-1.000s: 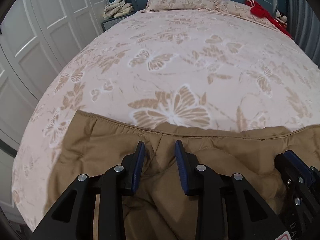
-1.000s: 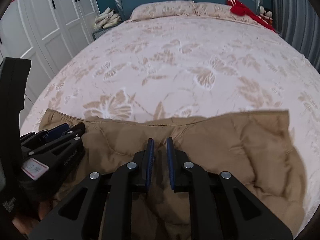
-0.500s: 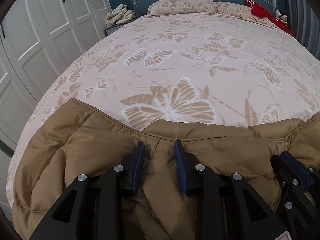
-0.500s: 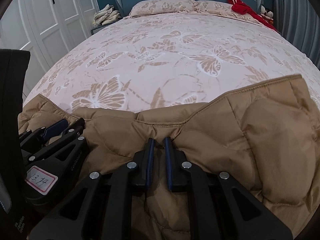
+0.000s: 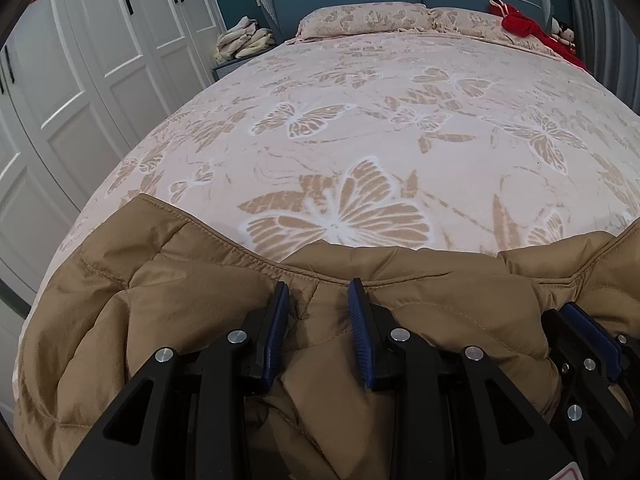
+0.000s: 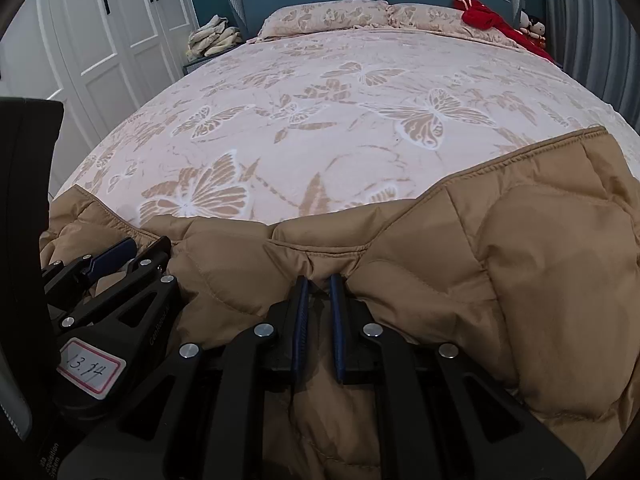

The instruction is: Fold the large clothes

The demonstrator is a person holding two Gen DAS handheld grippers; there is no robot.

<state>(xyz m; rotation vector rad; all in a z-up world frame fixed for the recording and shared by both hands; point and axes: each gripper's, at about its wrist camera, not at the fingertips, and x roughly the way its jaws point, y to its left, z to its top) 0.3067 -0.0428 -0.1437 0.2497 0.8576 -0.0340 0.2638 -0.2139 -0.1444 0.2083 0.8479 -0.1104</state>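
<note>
Bedspread (image 5: 400,128) bare ahead – open passage, pillows (image 5: 380,20) far off, wardrobe doors (image 5: 80,80) flanking left

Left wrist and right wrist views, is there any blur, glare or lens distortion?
Left wrist view: sharp, soft even light, fisheye bulges the butterfly-print pink bedspread into a dome. Right wrist view: same bulge, no glare, dark vignette corners, quilted tan padded jacket crisp.
</note>
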